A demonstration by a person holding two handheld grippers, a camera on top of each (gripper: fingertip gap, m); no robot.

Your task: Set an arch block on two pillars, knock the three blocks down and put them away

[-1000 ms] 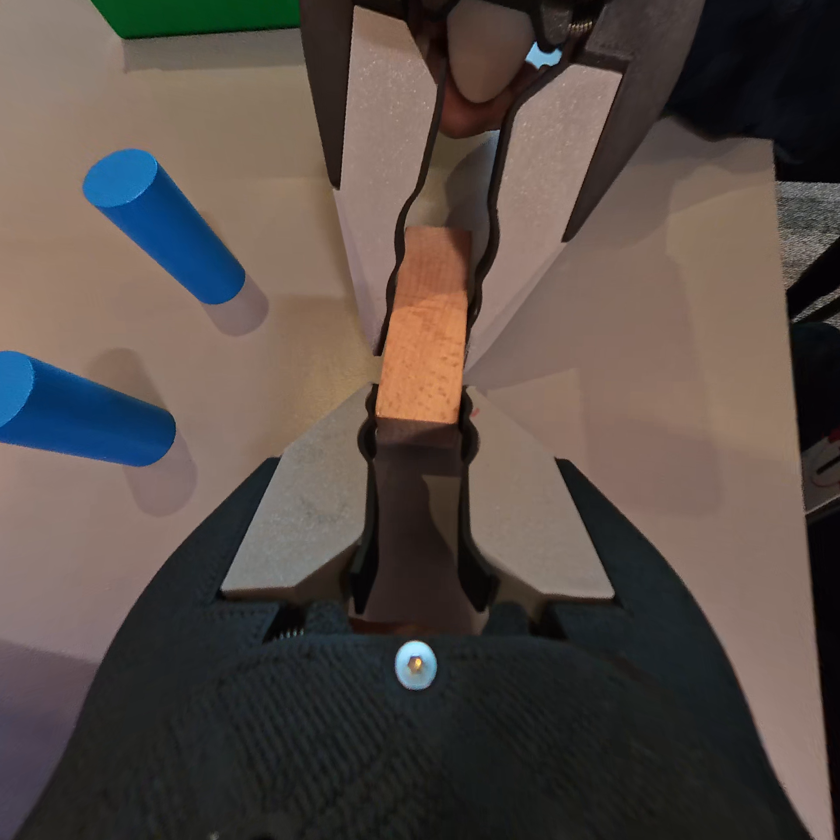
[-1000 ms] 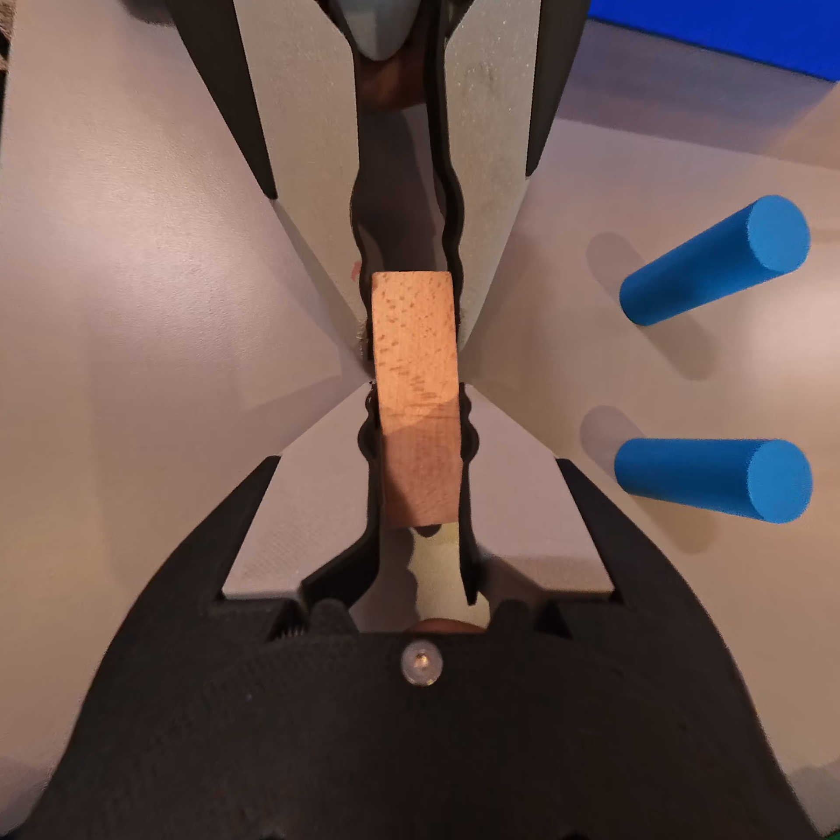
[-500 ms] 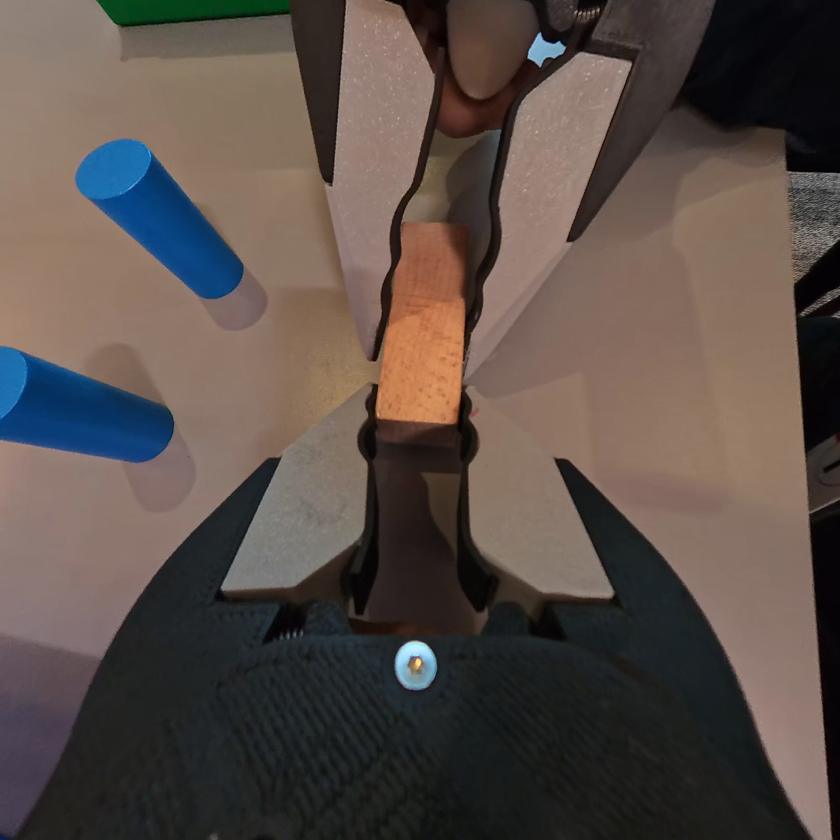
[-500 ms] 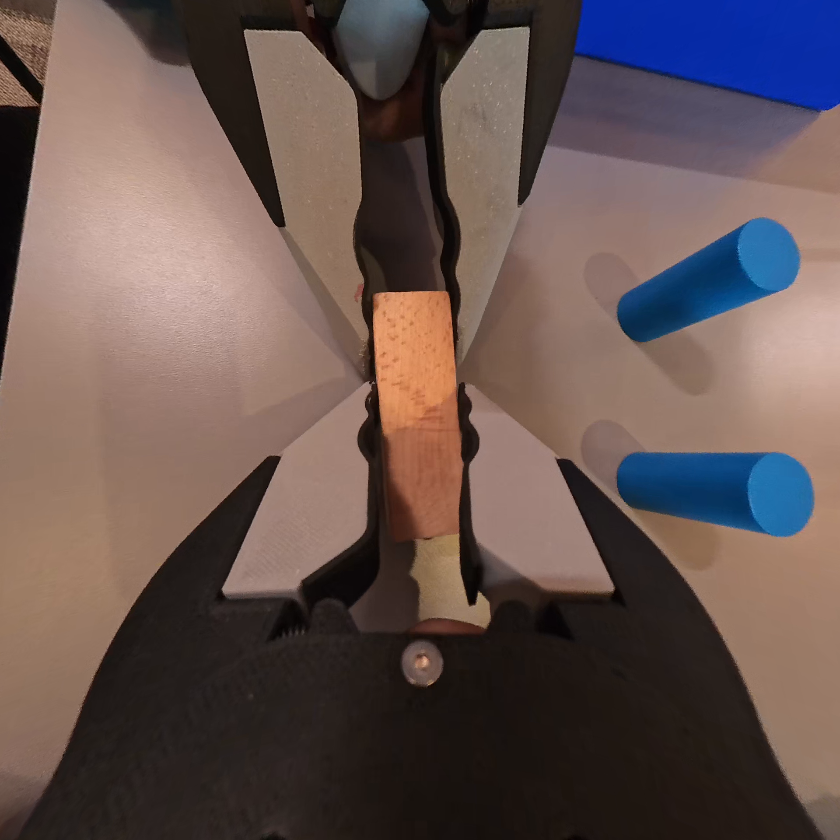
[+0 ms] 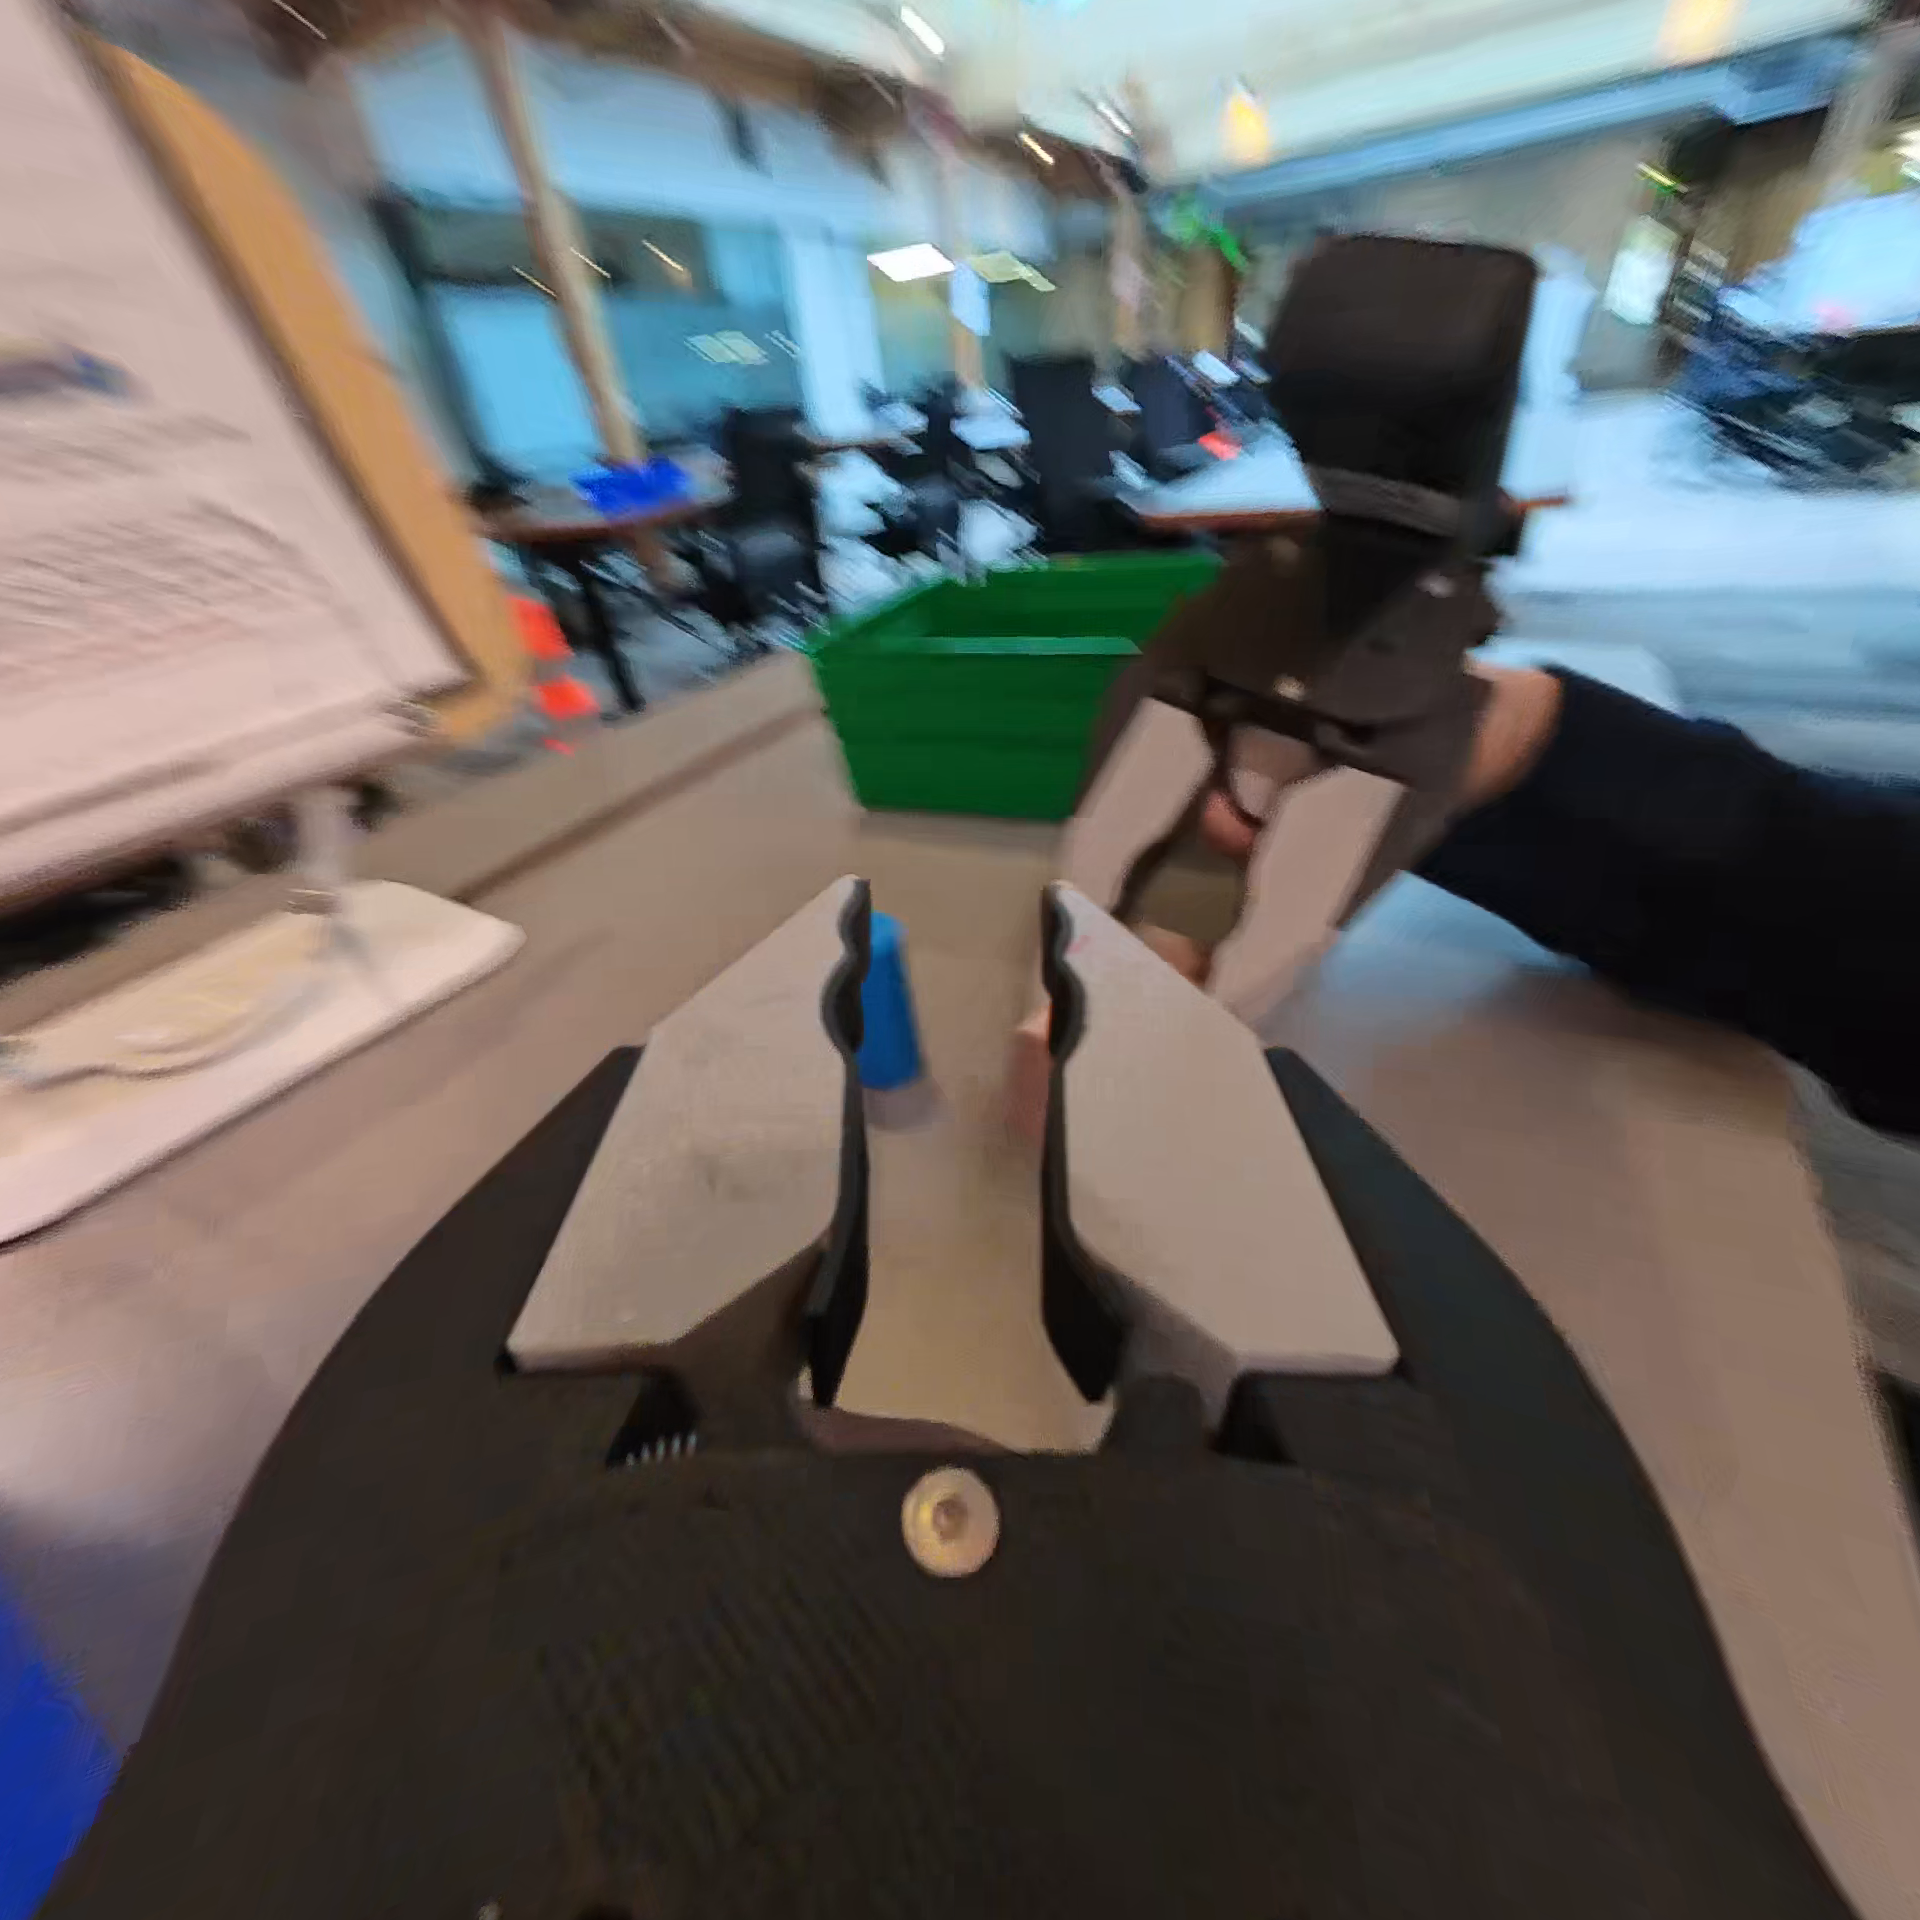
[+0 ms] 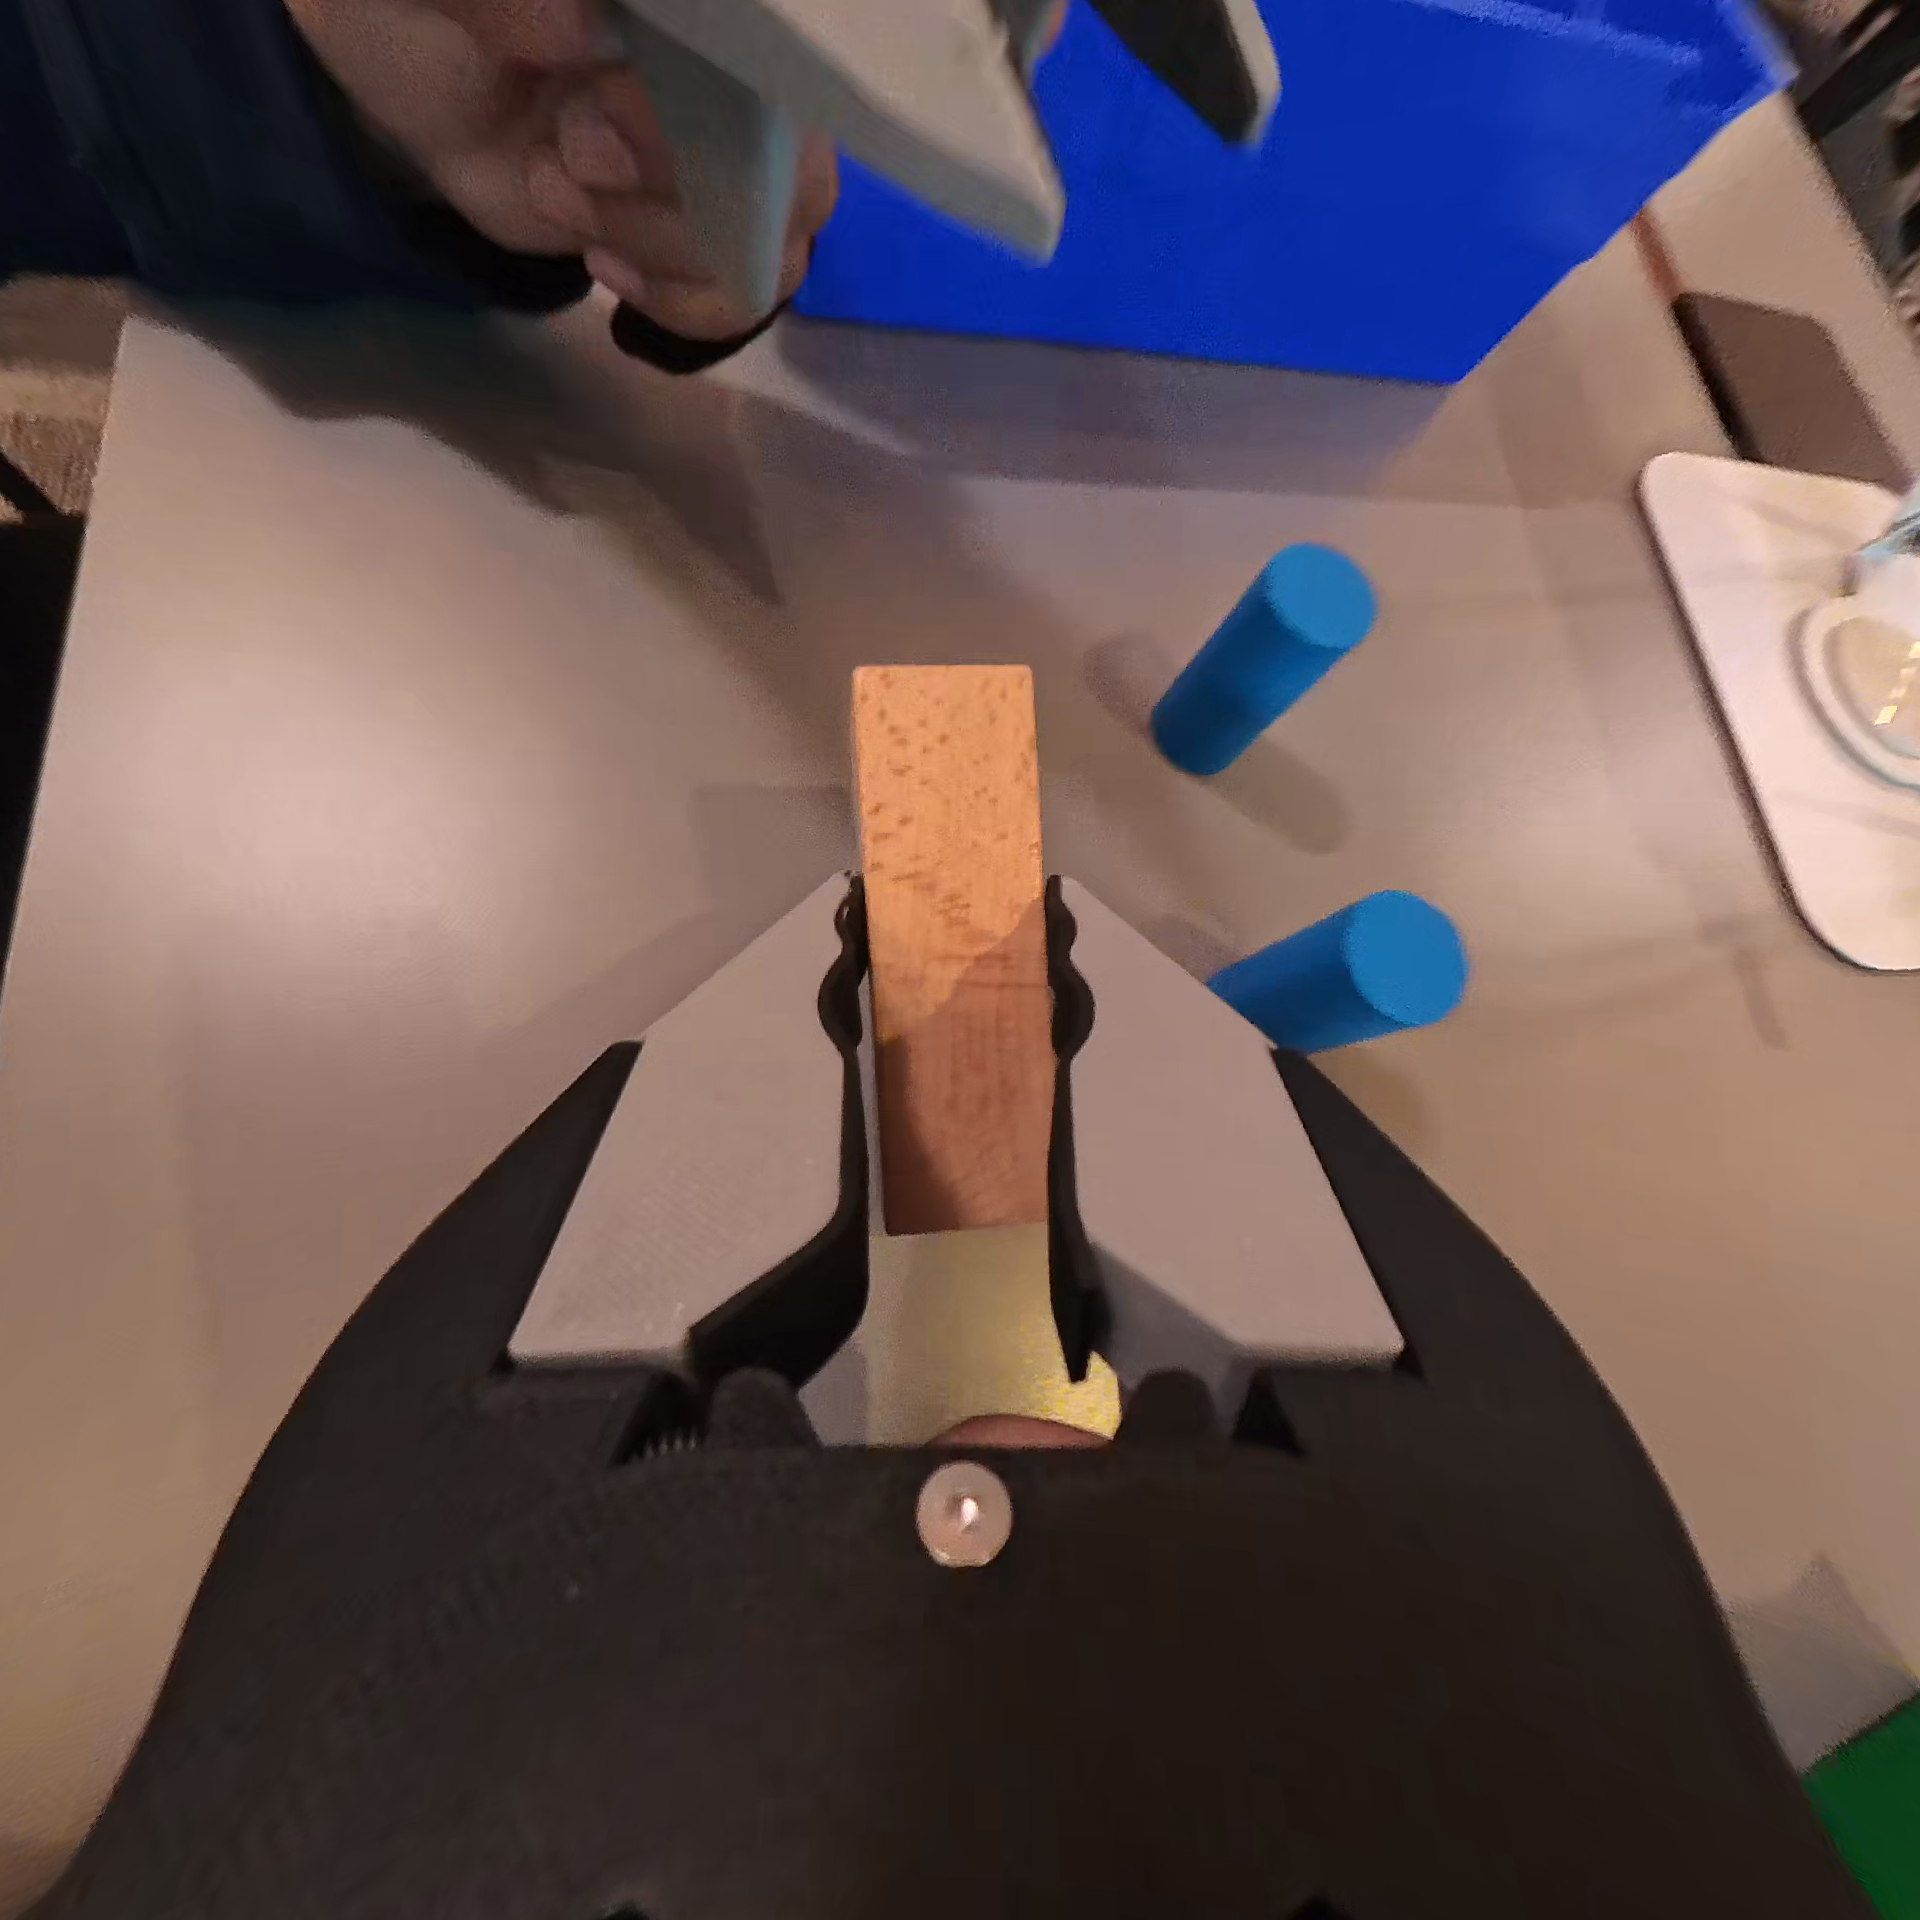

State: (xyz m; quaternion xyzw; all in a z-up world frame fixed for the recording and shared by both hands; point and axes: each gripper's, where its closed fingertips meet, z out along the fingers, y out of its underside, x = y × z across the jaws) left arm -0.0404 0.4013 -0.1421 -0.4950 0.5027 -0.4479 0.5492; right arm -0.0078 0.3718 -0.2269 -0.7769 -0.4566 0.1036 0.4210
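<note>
My right gripper (image 6: 951, 904) is shut on one end of the wooden arch block (image 6: 945, 790) and holds it above the table. Two blue pillars stand upright to its right, one farther (image 6: 1262, 675) and one nearer (image 6: 1340, 971). My left gripper (image 5: 956, 914) is open and empty, lifted and tilted up, in a blurred view. One blue pillar (image 5: 885, 1018) shows between its fingers. The right gripper (image 5: 1184, 935) shows ahead to the right, held by a hand. One left gripper finger (image 6: 831, 135) shows blurred at the top of the right wrist view.
A blue bin (image 6: 1299, 239) stands at the far side of the table and a green bin (image 5: 977, 717) at the other end. A white mat (image 6: 1745, 644) with a glass item lies at the right. The table's edge (image 6: 94, 499) runs along the left. The grippers' ends are close to 9 cm from one another.
My left gripper has let go of the arch block and swung up and away. The right gripper still holds the block and has drawn back from the blue bin.
</note>
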